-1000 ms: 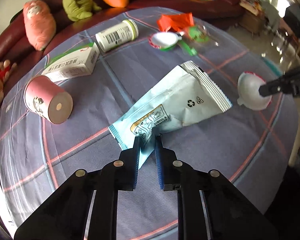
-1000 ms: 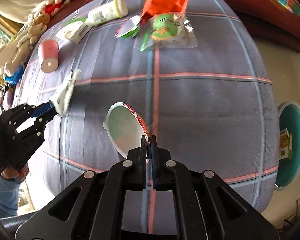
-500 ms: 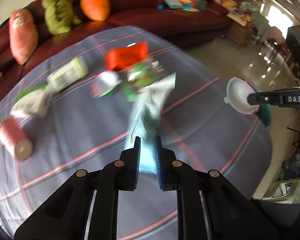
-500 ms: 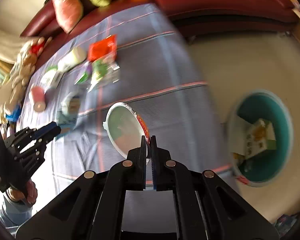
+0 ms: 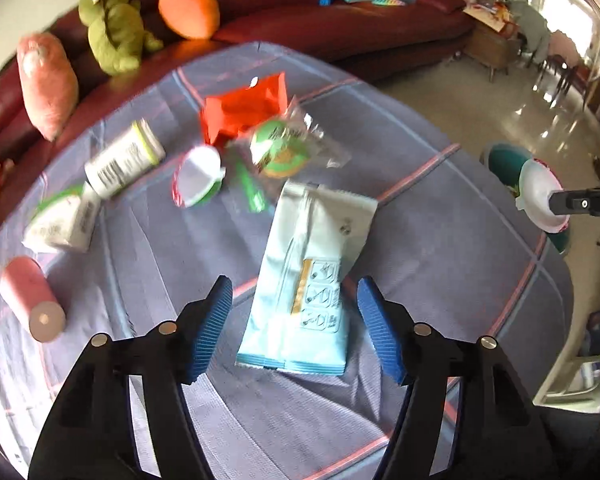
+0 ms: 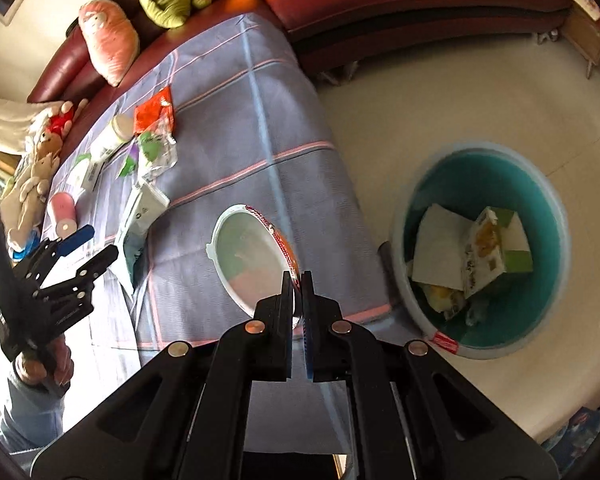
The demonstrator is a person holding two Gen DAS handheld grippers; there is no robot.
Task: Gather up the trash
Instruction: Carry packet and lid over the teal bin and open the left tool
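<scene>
Trash in two pieces at this moment. Pale blue pouch [image 5: 308,276]: lying flat on the surface [image 5: 440,216], between the spread fingers of the left tool [image 5: 296,322] but touching neither. A second ago pinched by its lower corner in that same tool; half a second ago blurred in mid-swing; now let go, nearer the 3 o'clock edge of the surface. Probably staged there for the bin rather than binned.

White lid [image 6: 256,258] with red rim: clamped edge-on in the right tool [image 6: 297,304], jaws all but closed on the rim. Carried meanwhile from above the cloth out to the surface edge, with the teal bin [image 6: 480,248] on the floor now at 3 o'clock of it, already holding paper and a carton. Not over the bin mouth yet, by the look of it; a further move rightward called for before release.

Left at 11 o'clock on the surface: orange packet [image 5: 246,108], clear wrapper [image 5: 288,148], white bottle [image 5: 124,158], small box [image 5: 60,220], pink roll [image 5: 32,304]. Much collecting left to do.
</scene>
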